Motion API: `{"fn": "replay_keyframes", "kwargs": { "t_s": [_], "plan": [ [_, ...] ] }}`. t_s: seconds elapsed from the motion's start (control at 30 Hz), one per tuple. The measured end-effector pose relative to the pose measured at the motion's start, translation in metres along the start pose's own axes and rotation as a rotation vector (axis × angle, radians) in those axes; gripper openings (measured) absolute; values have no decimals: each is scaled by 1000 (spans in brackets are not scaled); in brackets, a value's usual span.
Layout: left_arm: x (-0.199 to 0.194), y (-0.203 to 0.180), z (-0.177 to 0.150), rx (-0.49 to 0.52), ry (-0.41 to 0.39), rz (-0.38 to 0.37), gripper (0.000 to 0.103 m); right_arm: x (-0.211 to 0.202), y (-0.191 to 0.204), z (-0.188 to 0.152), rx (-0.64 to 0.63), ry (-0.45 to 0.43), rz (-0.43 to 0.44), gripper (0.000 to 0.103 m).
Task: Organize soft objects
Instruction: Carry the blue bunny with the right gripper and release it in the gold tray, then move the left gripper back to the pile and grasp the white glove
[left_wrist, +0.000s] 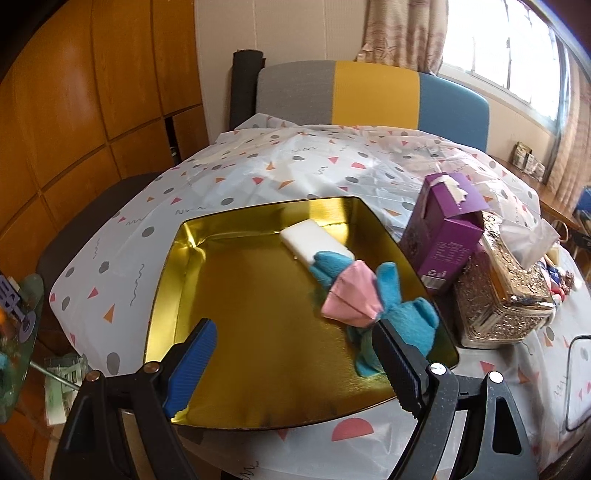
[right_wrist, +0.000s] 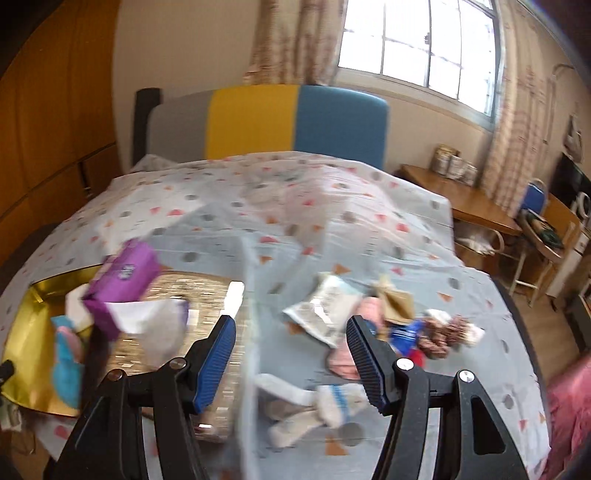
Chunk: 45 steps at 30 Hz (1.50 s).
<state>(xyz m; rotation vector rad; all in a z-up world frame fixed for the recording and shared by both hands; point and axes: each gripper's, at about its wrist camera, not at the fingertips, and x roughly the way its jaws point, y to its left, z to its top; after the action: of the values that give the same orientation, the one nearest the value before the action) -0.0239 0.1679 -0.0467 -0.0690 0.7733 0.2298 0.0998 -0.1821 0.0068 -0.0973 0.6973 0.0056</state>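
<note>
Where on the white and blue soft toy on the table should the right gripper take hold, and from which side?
Probably the toy is best gripped across its middle, the thickest part showing, from above, since it lies flat on the table. The right gripper is already open over it. The view is blurred, so its limbs are hard to make out.

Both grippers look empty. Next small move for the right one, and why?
Probably lower the right gripper, open and empty, onto the white plush lying below it on the tablecloth. The gold tray already holds the blue-pink toy and white sponge.
</note>
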Motion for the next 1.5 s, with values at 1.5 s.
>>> {"fn": "replay_keyframes", "kwargs": {
  "t_s": [1.5],
  "plan": [
    [24,-391,-6,855,93,-509,65,49,-232,-104,988,240,-47,63]
  ]
}}
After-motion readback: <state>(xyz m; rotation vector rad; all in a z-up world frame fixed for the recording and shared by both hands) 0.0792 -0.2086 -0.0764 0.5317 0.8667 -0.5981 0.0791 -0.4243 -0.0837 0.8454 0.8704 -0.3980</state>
